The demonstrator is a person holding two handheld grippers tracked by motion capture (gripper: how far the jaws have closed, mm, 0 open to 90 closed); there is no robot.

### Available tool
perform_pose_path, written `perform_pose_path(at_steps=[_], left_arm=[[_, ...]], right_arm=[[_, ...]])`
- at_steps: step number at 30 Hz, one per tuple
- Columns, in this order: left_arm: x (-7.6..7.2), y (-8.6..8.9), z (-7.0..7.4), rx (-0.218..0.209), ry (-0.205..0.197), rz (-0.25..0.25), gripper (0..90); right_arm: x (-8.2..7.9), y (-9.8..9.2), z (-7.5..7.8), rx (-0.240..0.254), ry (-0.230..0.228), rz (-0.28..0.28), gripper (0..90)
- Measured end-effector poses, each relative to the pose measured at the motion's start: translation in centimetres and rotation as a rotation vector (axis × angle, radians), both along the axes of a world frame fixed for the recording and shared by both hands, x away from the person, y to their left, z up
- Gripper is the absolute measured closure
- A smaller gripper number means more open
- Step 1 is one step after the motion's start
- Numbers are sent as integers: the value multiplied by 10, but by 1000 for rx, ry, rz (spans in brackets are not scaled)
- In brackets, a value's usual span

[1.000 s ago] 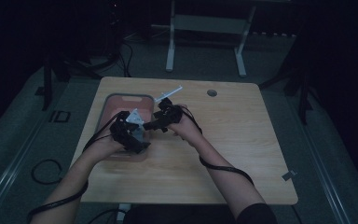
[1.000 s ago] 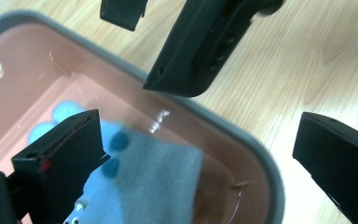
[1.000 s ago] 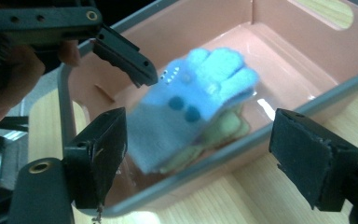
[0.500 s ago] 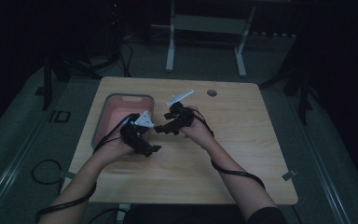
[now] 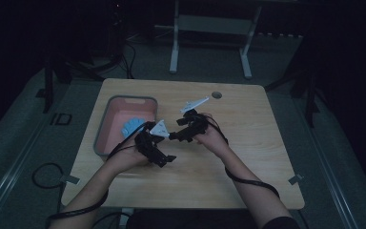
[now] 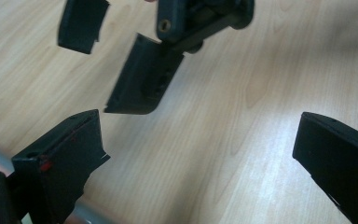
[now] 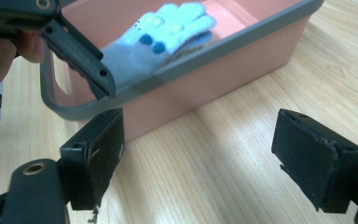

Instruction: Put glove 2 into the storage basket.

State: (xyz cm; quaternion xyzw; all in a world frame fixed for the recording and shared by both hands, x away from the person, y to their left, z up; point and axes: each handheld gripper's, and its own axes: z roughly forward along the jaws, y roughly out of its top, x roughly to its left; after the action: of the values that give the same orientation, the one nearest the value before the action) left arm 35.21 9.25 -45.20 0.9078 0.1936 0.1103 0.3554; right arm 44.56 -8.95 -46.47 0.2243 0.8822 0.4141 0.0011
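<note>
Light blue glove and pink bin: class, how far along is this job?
Done: the light blue glove lies inside the pink bin. In hand: nothing; the left gripper and right gripper are open over the wooden table. Left: nothing else loose is visible.

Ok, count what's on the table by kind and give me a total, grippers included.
Light blue glove: 1
Pink bin with grey rim: 1
Grippers: 2, left gripper and right gripper, both open and empty
Total: 4
</note>
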Motion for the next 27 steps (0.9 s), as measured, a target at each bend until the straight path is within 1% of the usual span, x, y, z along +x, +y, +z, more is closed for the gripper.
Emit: perform_pose_path(at_steps=[2, 5, 9, 13, 14, 15, 20, 21, 22, 23, 24, 25, 26, 27], left_arm=[[0, -2, -1, -2, 2, -7, 18], [-2, -10, -6, 5, 7, -23, 18], [-4, -17, -10, 1, 12, -36, 18], [-6, -23, -17, 17, 11, -44, 19], [-6, -23, -17, 17, 11, -44, 18], [-6, -25, -20, 21, 14, -50, 19], [-7, -30, -27, 14, 20, -58, 18], [-8, -33, -30, 9, 23, -61, 19], [-8, -33, -30, 9, 23, -61, 19], [-8, -36, -34, 15, 27, -67, 18], [-8, -36, -34, 15, 27, -67, 19], [-8, -39, -39, 24, 23, -67, 19], [-8, -39, -39, 24, 23, -67, 18], [-9, -42, -43, 19, 28, -69, 18]], right_arm=[[-1, -2, -1, 1, 3, -3, 169], [-3, -9, -5, -7, -1, -5, 167], [-5, -18, -10, -6, 2, -12, 165], [-8, -29, -16, -13, 4, -23, 164], [-8, -29, -16, -13, 4, -23, 164], [-8, -35, -20, -18, 5, -31, 164], [-10, -48, -30, -17, 20, -49, 164], [-10, -50, -32, -17, 19, -52, 164], [-10, -50, -32, -17, 19, -52, 164], [-10, -55, -36, -17, 17, -64, 164], [-9, -56, -37, -18, 21, -68, 164], [-9, -57, -39, -16, 21, -74, 164], [-9, -57, -39, -16, 21, -74, 164], [-9, -60, -42, -11, 23, -82, 164]])
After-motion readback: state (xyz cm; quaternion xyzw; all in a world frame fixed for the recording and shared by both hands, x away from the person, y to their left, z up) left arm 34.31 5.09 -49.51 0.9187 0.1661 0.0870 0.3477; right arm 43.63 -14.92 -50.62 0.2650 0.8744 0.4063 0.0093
